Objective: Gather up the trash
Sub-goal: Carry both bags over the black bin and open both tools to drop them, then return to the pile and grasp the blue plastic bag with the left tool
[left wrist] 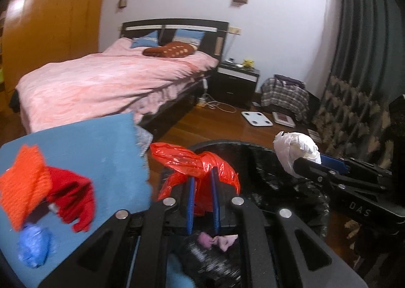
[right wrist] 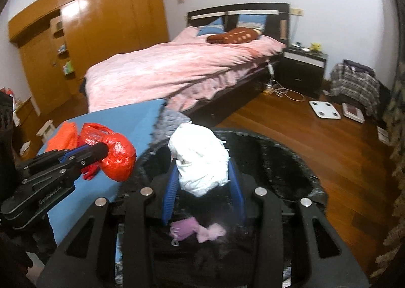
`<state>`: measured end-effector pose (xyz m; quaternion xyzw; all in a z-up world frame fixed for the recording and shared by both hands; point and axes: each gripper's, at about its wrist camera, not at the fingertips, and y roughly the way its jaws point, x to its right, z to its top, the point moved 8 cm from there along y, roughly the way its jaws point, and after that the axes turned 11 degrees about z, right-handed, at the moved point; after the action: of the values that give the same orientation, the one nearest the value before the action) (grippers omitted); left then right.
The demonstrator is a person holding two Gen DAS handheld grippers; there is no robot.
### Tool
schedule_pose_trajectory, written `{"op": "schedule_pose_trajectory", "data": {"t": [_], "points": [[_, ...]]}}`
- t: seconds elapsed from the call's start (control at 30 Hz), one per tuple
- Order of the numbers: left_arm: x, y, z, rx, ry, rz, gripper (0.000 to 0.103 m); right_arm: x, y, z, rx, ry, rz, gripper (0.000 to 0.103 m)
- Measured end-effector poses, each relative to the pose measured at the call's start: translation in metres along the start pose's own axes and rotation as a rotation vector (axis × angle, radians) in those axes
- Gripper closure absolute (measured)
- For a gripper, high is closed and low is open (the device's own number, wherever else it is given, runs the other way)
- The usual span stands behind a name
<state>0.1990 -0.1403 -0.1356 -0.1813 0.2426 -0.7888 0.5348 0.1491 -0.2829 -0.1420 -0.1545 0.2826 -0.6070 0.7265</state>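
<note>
My left gripper [left wrist: 202, 174] is shut on a crumpled red plastic bag [left wrist: 195, 161] and holds it at the near rim of a bin lined with a black bag [left wrist: 265, 161]. My right gripper [right wrist: 203, 169] is shut on a white plastic bag [right wrist: 200, 156] and holds it over the same bin [right wrist: 278, 161]. Pink scraps [right wrist: 195, 229] lie inside the bin. The white bag [left wrist: 295, 147] and right gripper also show at the right of the left wrist view. The red bag [right wrist: 117, 156] and left gripper show at the left of the right wrist view.
A blue-covered table [left wrist: 88, 141] stands left of the bin with an orange and red cloth [left wrist: 38, 186] and a blue crumpled bag [left wrist: 34, 245]. Beyond are a pink bed [left wrist: 114, 80], a nightstand [left wrist: 235, 82], a white scale [left wrist: 257, 118] on the wood floor and a dark curtain [left wrist: 359, 34].
</note>
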Motion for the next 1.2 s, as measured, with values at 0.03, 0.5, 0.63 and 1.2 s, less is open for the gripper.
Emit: {"op": "schedule_pose_trajectory", "data": {"t": [0.03, 0.5, 0.63, 1.2], "points": [[0.006, 0.004, 0.001, -0.002, 0.006, -0.009, 0.091, 0.005, -0.001, -0.001, 0.001, 0.005, -0.01, 0.064], [-0.01, 0.005, 0.001, -0.004, -0.005, 0.016, 0.021, 0.036, -0.01, -0.009, 0.04, 0.048, -0.116, 0.01], [-0.037, -0.006, -0.001, 0.004, -0.016, 0.071, 0.012, 0.023, -0.005, -0.005, 0.039, 0.026, -0.099, 0.007], [-0.183, -0.062, -0.047, -0.013, -0.123, 0.365, 0.009, -0.121, 0.059, 0.0, -0.017, -0.095, 0.149, 0.007]]}}
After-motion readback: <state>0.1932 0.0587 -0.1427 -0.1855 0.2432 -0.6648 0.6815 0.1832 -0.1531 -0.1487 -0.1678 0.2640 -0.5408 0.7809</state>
